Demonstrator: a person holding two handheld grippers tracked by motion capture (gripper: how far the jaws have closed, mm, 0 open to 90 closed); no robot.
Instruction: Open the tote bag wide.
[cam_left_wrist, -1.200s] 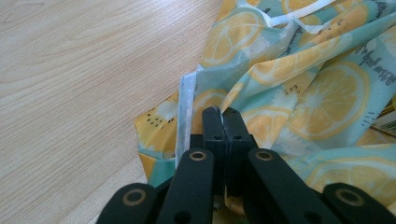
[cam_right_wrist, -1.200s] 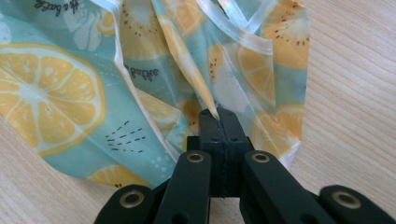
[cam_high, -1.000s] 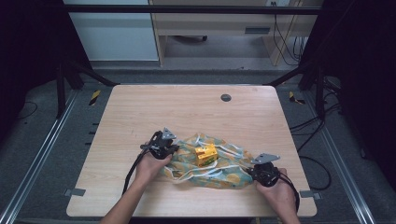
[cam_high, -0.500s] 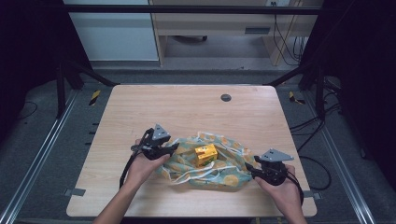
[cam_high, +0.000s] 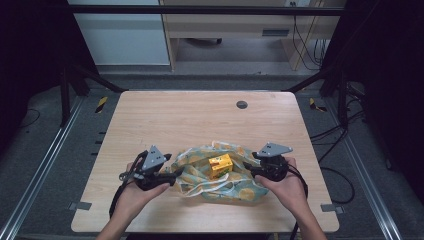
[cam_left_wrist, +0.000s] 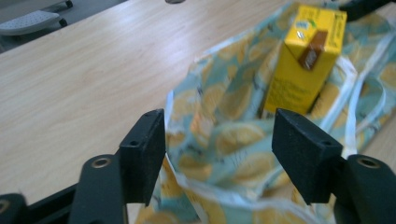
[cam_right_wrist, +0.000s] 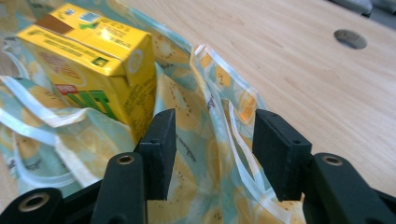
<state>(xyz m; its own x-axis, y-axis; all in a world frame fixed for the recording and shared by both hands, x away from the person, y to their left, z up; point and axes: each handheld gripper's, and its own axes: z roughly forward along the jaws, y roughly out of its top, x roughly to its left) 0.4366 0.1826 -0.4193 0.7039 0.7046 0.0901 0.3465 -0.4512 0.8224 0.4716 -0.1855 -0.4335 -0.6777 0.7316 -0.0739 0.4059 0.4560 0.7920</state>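
Both jaws of the left gripper (cam_left_wrist: 219, 154) are spread wide, a fold of the lemon-print cloth bag (cam_left_wrist: 224, 140) lying between them, ungripped. Jaws of the right gripper (cam_right_wrist: 212, 149) are likewise parted, the bag's white-edged rim (cam_right_wrist: 224, 126) standing between them. A yellow juice carton (cam_right_wrist: 93, 60) is seen beyond and beside the right gripper's left jaw, resting on the bag. Step judged: opposite edges being addressed for a grasp. Closing on cloth is called for next; whether the carton is inside the bag is possibly unclear.
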